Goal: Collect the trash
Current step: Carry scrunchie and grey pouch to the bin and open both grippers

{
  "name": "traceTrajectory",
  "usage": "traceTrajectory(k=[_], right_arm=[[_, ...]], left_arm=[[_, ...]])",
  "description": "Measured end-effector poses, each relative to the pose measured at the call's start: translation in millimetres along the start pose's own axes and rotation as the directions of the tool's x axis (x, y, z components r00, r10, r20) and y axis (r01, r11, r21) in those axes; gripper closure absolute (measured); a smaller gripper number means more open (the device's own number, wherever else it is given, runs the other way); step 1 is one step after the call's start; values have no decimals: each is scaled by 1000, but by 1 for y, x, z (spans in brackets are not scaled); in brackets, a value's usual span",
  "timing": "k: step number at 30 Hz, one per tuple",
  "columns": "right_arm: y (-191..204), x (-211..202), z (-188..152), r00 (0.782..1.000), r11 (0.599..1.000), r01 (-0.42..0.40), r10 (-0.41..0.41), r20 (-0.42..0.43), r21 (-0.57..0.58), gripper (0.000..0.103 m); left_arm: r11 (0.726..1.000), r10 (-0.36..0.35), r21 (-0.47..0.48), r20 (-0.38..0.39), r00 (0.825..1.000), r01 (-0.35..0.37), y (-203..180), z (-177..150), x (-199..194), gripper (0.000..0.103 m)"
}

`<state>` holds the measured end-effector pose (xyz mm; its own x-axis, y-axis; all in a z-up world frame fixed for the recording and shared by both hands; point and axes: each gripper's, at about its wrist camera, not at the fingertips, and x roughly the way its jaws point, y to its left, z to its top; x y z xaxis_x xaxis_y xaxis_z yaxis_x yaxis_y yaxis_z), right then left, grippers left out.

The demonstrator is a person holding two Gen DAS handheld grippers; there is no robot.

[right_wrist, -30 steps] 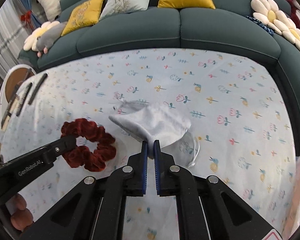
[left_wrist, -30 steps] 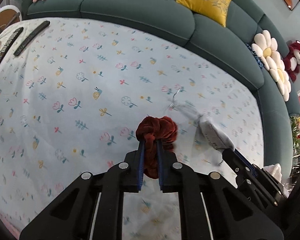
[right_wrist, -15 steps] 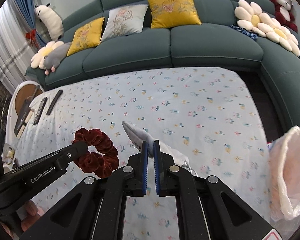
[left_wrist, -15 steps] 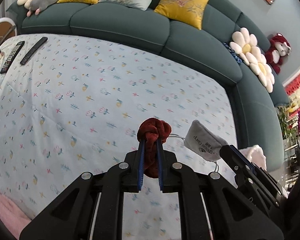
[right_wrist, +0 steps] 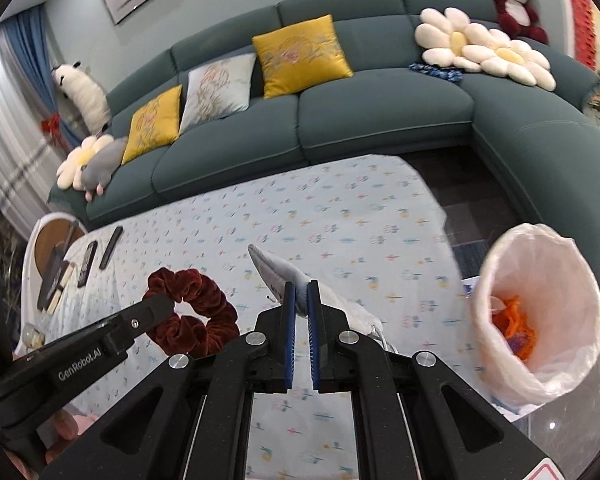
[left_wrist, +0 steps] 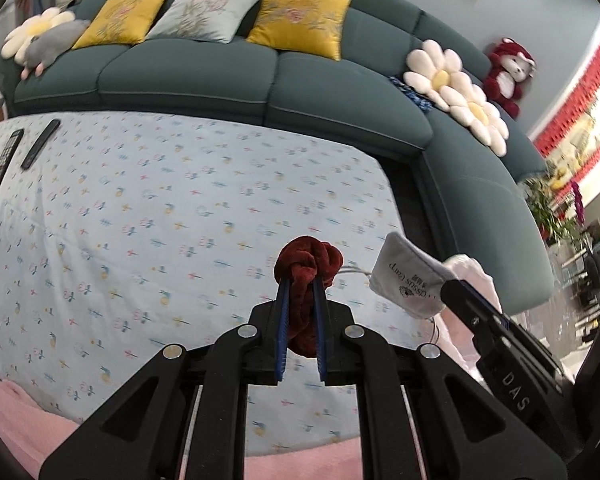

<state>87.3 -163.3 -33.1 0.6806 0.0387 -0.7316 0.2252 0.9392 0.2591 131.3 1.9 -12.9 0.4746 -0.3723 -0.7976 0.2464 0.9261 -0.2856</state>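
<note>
A dark red velvet scrunchie [left_wrist: 308,264] hangs pinched in my left gripper [left_wrist: 300,288], which is shut on it above the flowered tablecloth [left_wrist: 160,220]. The scrunchie [right_wrist: 192,312] also shows in the right wrist view beside the left gripper's finger [right_wrist: 156,308]. My right gripper [right_wrist: 301,292] is shut on a grey face mask [right_wrist: 272,268], held in the air to the right of the scrunchie; the mask [left_wrist: 408,276] carries printed text. A bin lined with a pink bag [right_wrist: 540,320] stands at the right, with orange scraps inside.
A teal sofa [right_wrist: 340,120] with cushions wraps the far and right sides of the table. Remote controls [left_wrist: 20,148] lie at the table's far left. A small round side table [right_wrist: 56,248] stands at the left. Pink fabric [left_wrist: 20,420] edges the near side.
Both grippers have risen off the table and drawn back toward the right with the scrunchie and the mask in them. The lined bin has come into the right wrist view.
</note>
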Motion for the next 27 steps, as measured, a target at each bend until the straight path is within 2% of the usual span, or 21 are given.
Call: traceTrajectory(k=[13,27], right_arm=[[-67,-44,7,996,997,42,-47,81,68,97],[-152,-78,10,983,979,102,-127,135,176,97]], left_arm=[[989,-60,137,6,998,58,-87,-10,-6,92],[957,-135,256,-27,990,138,-178,-19,6,92]])
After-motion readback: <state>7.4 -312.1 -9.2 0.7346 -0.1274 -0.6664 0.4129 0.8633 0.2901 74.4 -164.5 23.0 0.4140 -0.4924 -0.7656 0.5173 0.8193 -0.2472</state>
